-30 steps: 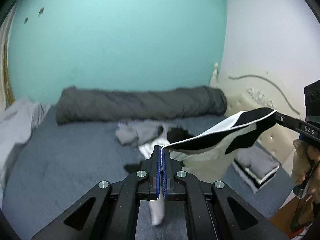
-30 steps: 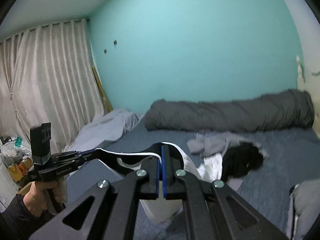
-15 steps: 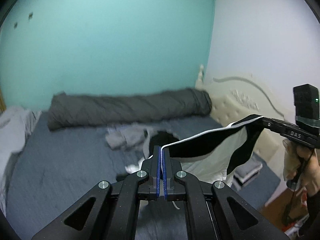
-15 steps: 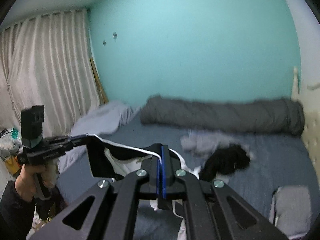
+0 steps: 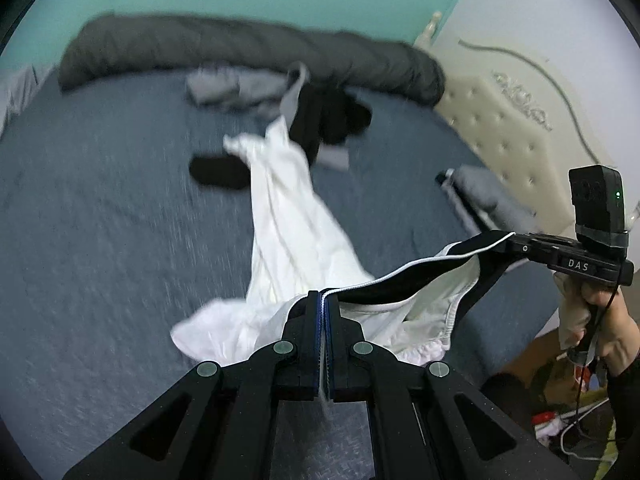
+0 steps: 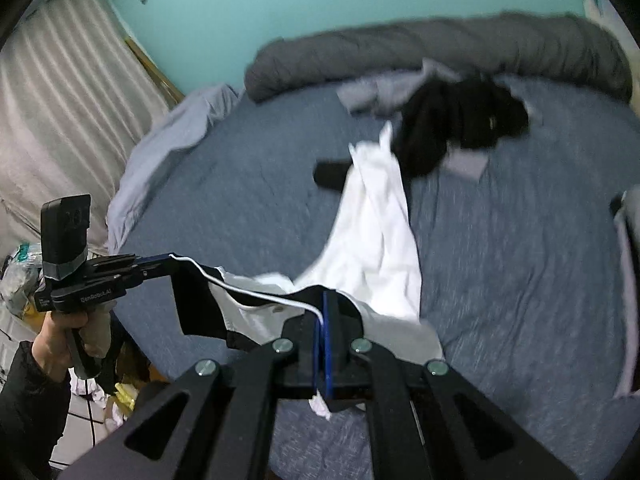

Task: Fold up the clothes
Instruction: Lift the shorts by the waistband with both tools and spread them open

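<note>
Both tongs, left (image 5: 323, 300) and right (image 6: 323, 312), clenched on black-trimmed white garment (image 5: 296, 248), edge stretched taut; body trails onto bed (image 5: 100, 208) for flat laydown.

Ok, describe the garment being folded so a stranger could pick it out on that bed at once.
Start at the blue bed with the rolled grey duvet along its far edge. The white garment trails from the clothes pile toward the near edge, where the left claw and right claw pinch its black, white-piped band. It is the only white piece among grey and black clothes.
</note>
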{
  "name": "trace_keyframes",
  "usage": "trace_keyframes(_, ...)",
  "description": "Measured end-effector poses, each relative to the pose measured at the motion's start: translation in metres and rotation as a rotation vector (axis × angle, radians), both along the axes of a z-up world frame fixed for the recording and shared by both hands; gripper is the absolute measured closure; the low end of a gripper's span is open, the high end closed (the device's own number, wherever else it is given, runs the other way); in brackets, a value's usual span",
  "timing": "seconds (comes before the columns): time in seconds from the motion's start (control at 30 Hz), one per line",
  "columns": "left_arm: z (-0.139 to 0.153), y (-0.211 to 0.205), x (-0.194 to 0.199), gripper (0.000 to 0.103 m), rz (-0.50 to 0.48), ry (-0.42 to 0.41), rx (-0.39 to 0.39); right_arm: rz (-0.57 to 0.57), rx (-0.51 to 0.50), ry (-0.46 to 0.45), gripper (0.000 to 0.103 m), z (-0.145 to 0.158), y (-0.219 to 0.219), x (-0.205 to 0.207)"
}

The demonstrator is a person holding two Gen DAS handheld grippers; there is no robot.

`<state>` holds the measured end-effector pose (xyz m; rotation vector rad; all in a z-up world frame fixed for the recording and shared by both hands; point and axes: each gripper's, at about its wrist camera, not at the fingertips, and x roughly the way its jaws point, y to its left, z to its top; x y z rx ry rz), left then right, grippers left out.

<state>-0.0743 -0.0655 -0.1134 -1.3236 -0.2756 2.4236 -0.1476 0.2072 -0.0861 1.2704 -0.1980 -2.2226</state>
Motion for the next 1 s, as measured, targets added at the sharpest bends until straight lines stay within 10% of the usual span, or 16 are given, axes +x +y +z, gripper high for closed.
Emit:
trace_keyframes(0.47,-0.113,0.011,-0.006,0.102,-0.037,-0.21,0.011,0.05,0.082,-0.203,0.102,-0.11,-0.003,-0.01)
trace_keyframes(1.0,-0.134,0.011,-0.014,0.1,-0.067,-0.263,-0.002,0.033,0.088,-0.259,0.099,-0.143,0.008,-0.013)
